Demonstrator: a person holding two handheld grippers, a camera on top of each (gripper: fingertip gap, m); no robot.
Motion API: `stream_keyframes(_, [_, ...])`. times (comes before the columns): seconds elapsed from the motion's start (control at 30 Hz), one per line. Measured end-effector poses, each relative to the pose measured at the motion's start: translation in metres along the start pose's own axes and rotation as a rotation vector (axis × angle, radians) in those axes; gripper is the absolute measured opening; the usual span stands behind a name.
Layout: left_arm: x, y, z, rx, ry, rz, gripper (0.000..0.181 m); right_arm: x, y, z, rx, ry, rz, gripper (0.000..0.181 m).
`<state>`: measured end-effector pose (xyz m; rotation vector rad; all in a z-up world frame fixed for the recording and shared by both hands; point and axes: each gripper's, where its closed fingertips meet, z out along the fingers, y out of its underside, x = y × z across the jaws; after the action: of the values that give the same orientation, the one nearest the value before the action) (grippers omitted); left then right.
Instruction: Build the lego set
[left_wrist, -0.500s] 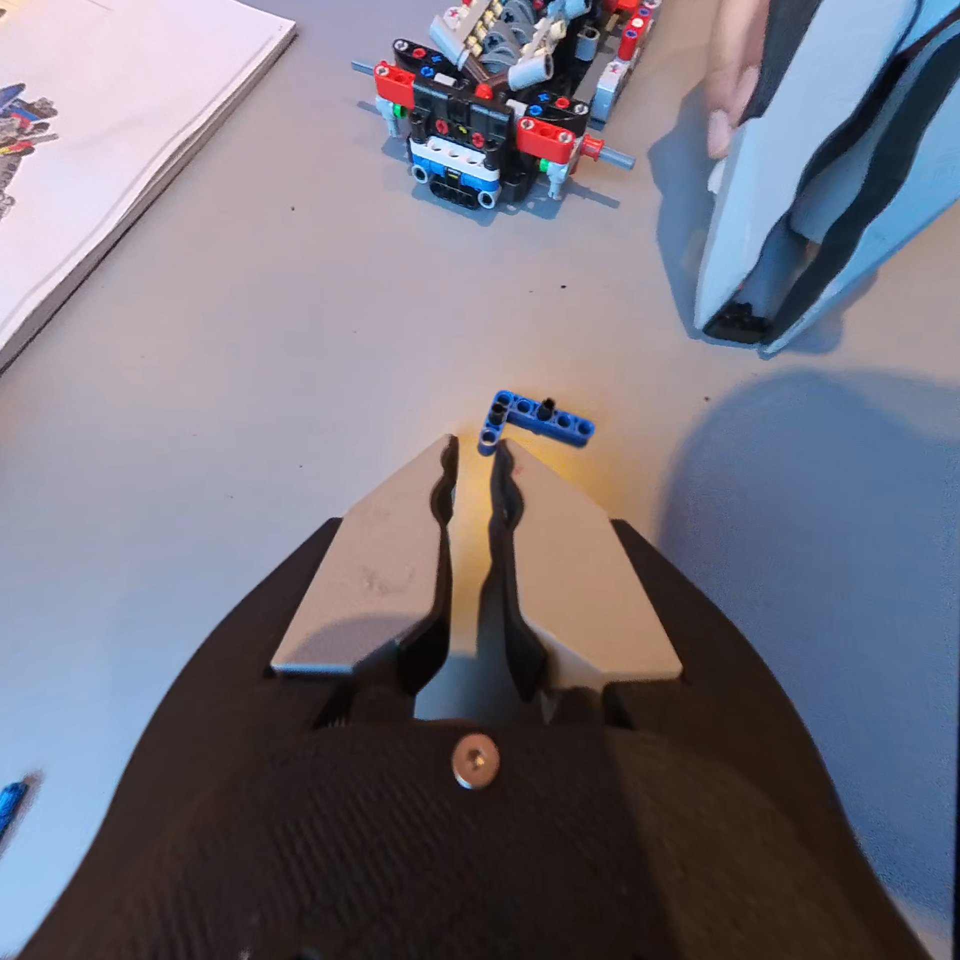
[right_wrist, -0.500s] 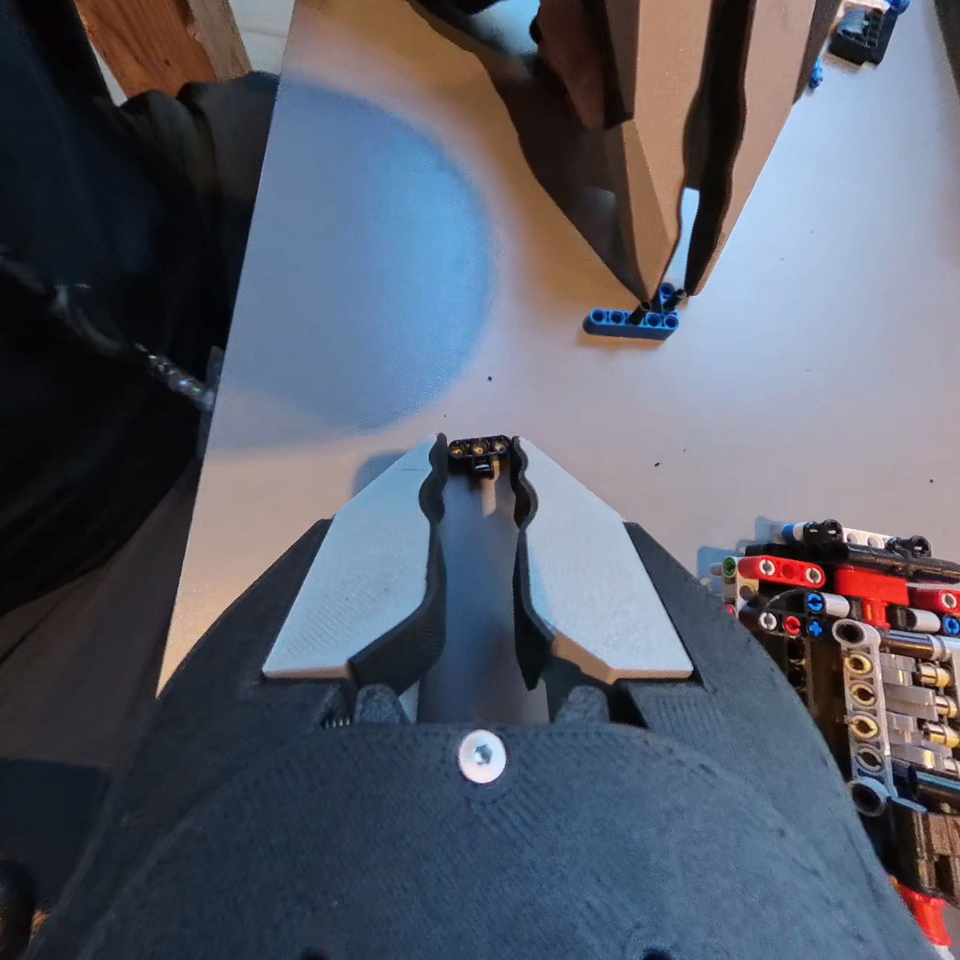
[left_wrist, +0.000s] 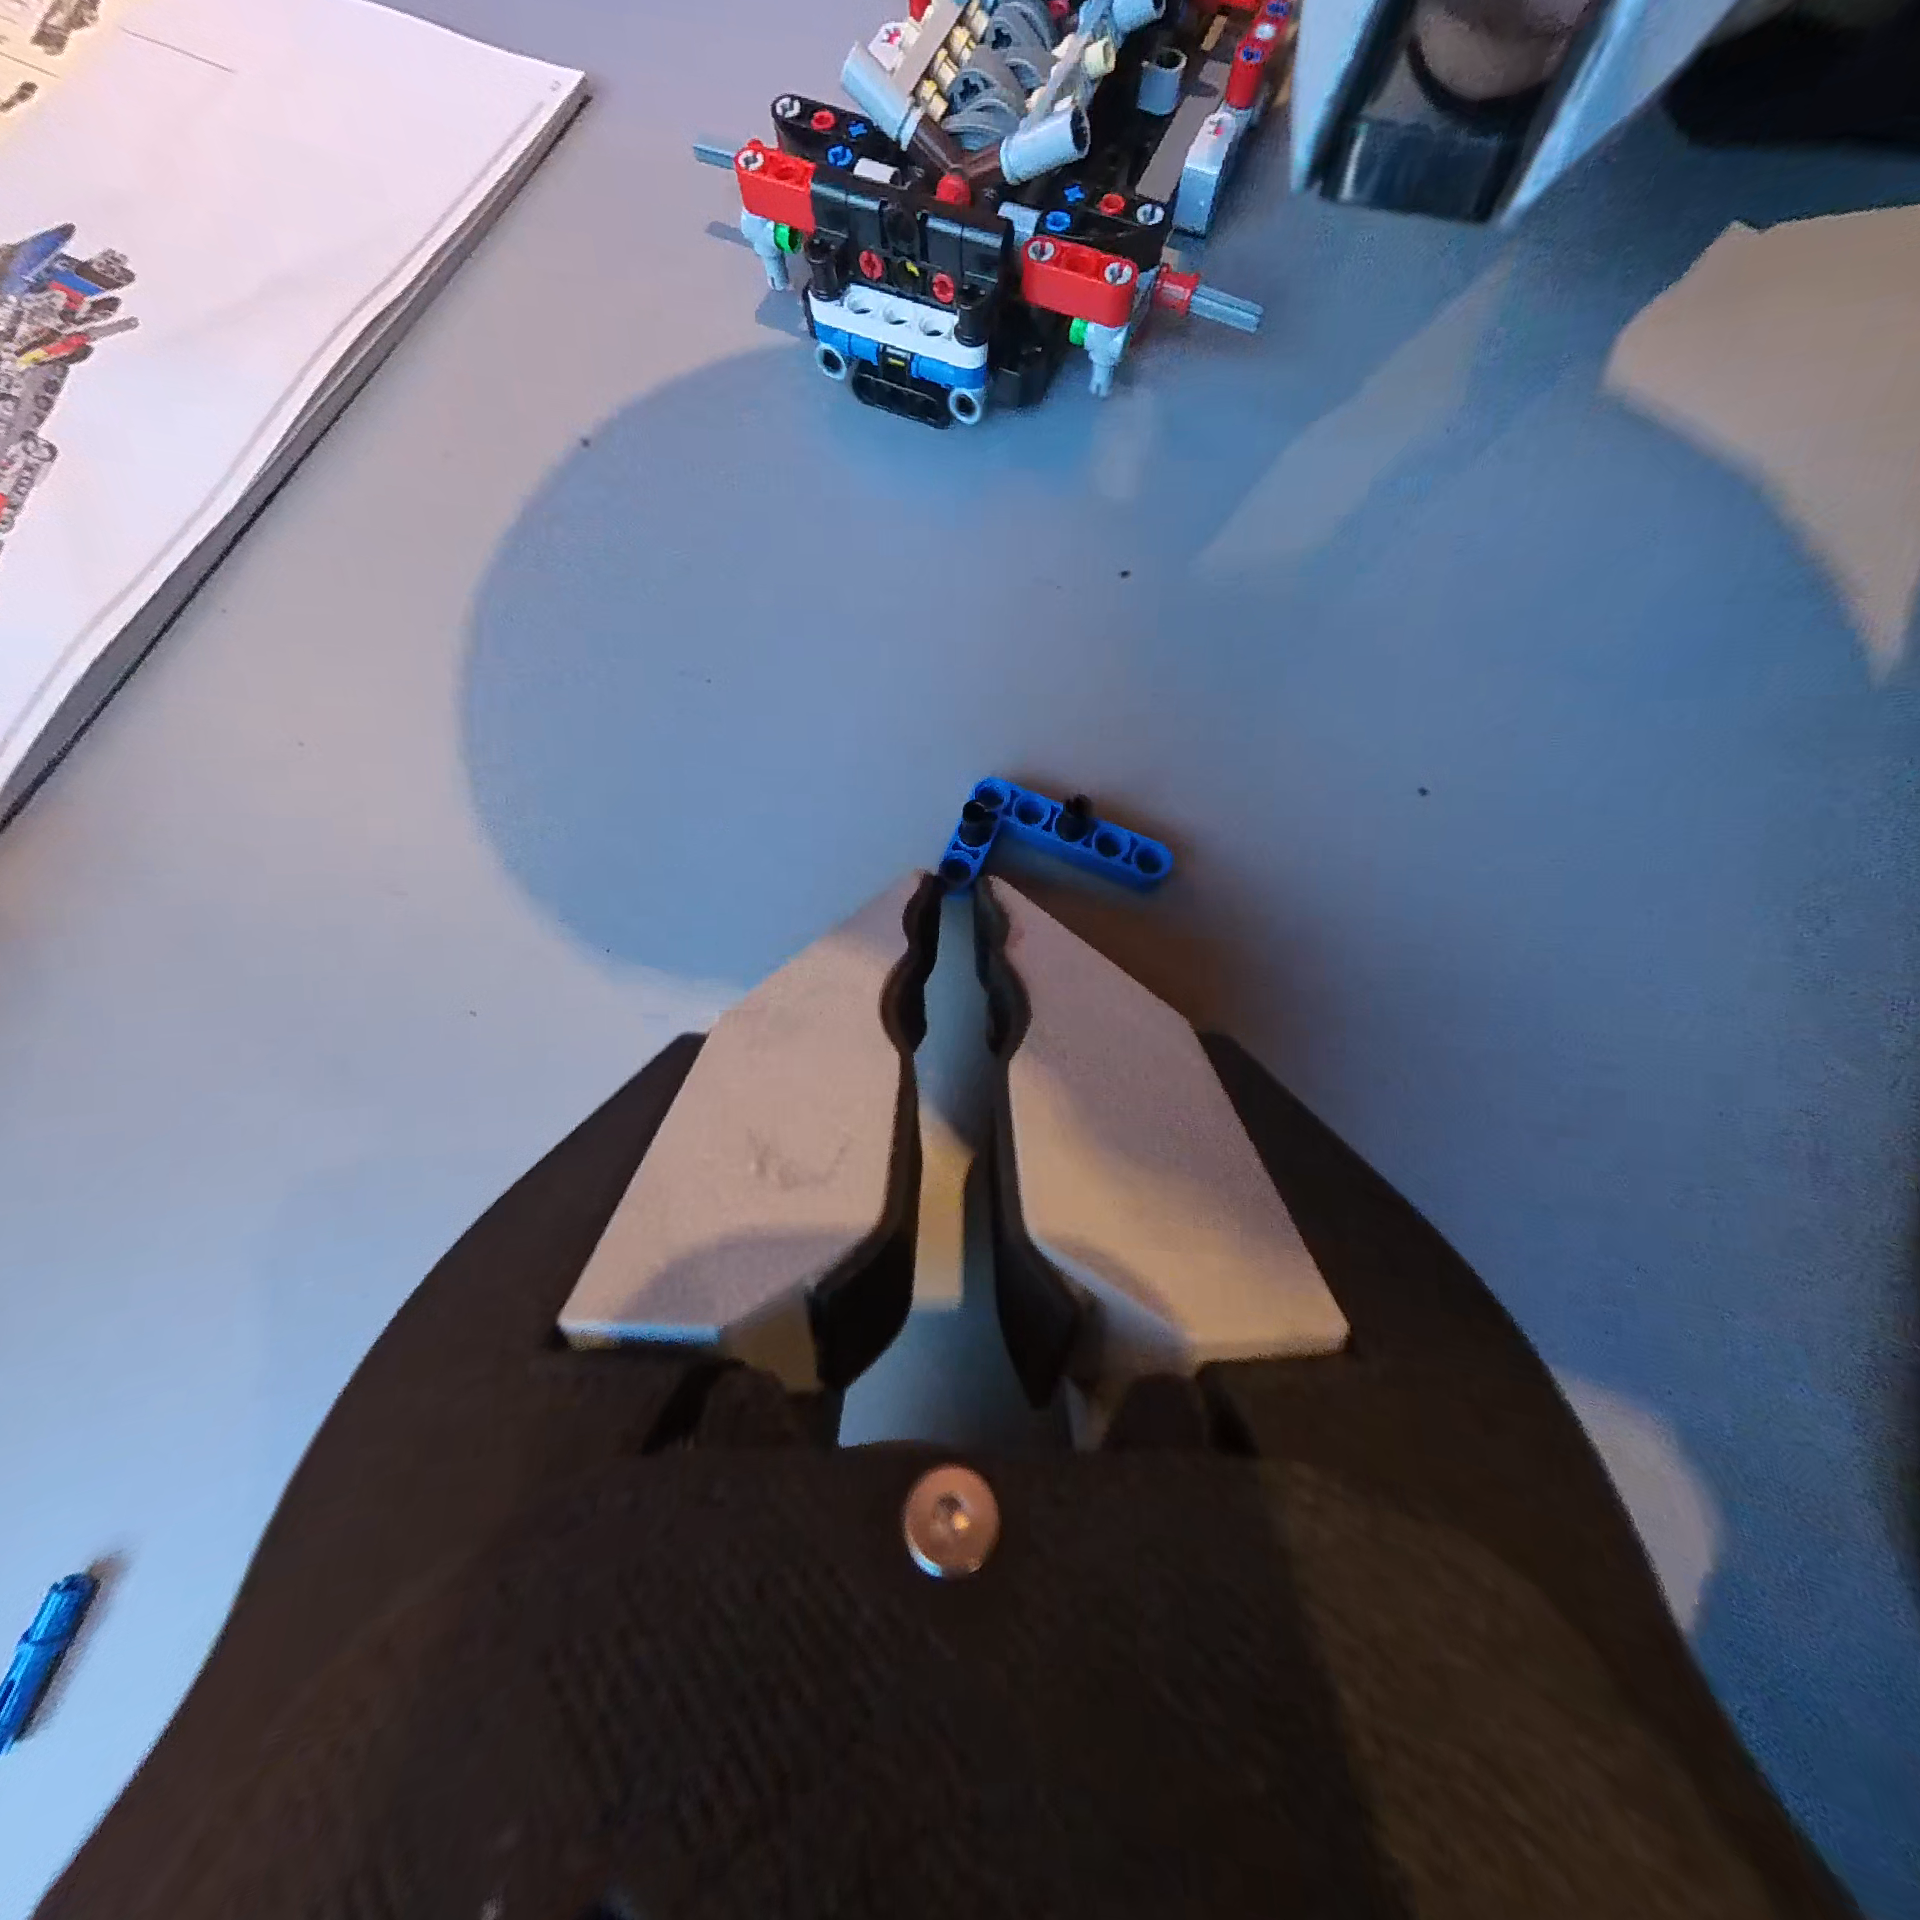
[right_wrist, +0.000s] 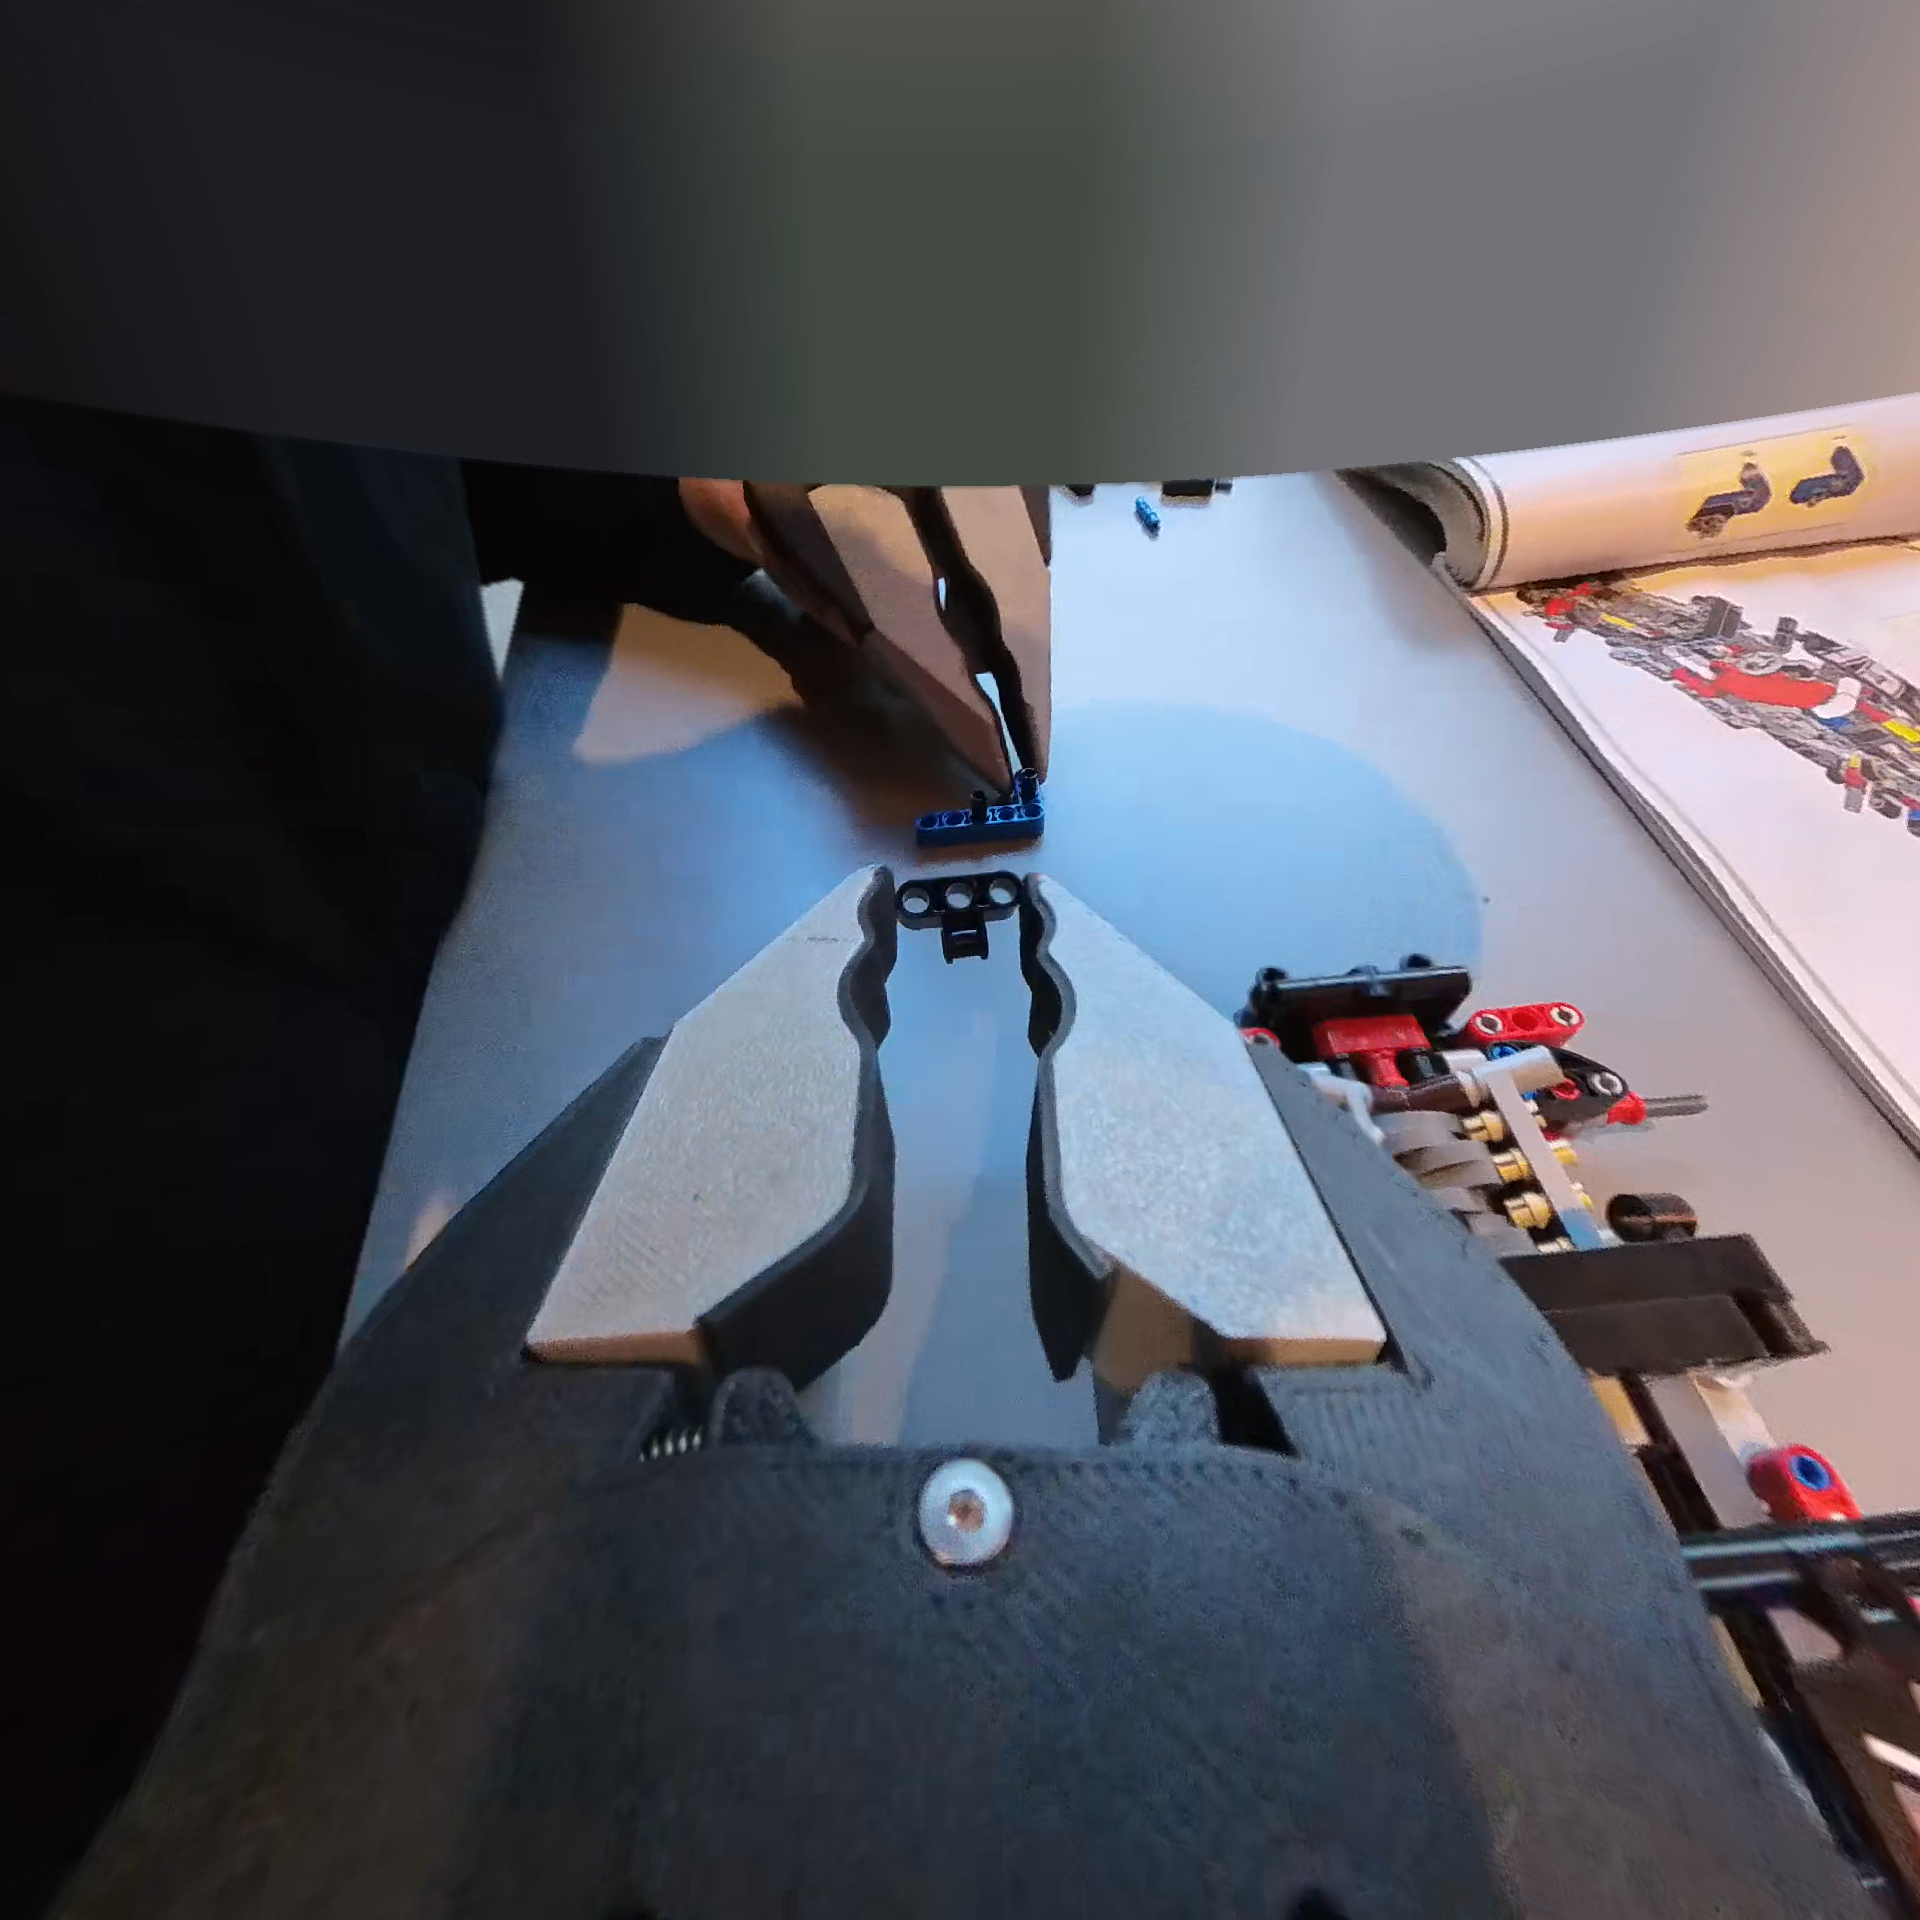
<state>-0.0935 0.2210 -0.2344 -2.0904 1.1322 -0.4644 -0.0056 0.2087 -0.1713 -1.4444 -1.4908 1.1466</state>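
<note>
A blue L-shaped beam (left_wrist: 1060, 831) with two black pins lies on the grey table (left_wrist: 312, 935). My left gripper (left_wrist: 958, 888) is shut on the end of its short leg. In the right wrist view the left gripper (right_wrist: 1023, 774) comes down onto the beam (right_wrist: 977, 828). My right gripper (right_wrist: 958, 883) is shut on a small black three-hole piece (right_wrist: 938, 896) and holds it just in front of the blue beam, above the table. The right gripper (left_wrist: 1403, 166) shows blurred at the top right of the left wrist view.
The part-built red, black and white model (left_wrist: 935, 260) stands beyond the beam, and beside my right gripper (right_wrist: 1455, 1101). An open instruction booklet (left_wrist: 208, 312) lies at the left. A loose blue pin (left_wrist: 42, 1652) lies near my left gripper's body. The tips of one gripper are about 11 cm away from the tips of the other. The loose blue pin (left_wrist: 42, 1652) lies around 20 cm away from my left fingertips. The right camera catches it too, in the right wrist view (right_wrist: 1146, 513).
My right gripper has lifted off the table and swung to face the left gripper, bringing the black piece close to the blue beam. My left gripper's fingers have narrowed on the beam's short leg.
</note>
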Motion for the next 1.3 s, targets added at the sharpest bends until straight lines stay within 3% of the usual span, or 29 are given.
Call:
stream_keyframes(0.3, [-0.002, 0.000, 0.000, 0.002, 0.051, -0.076, 0.003, 0.005, -0.012, -0.007, 0.091, -0.019, 0.055, 0.020])
stream_keyframes(0.47, [-0.003, 0.000, 0.000, 0.000, -0.027, -0.017, 0.003, 0.013, -0.008, -0.007, 0.068, 0.025, 0.079, 0.021])
stream_keyframes(0.8, [0.013, 0.010, -0.012, -0.004, -0.136, -0.110, 0.003, 0.008, 0.000, -0.001, 0.001, 0.083, -0.005, 0.021])
stream_keyframes(0.97, [0.020, 0.011, -0.014, -0.004, -0.128, -0.097, 0.005, -0.010, -0.003, 0.016, -0.012, 0.058, -0.037, 0.021])
stream_keyframes(1.3, [0.027, 0.011, -0.021, 0.042, 0.051, -0.264, 0.024, -0.021, 0.007, 0.070, -0.189, 0.053, -0.099, 0.020])
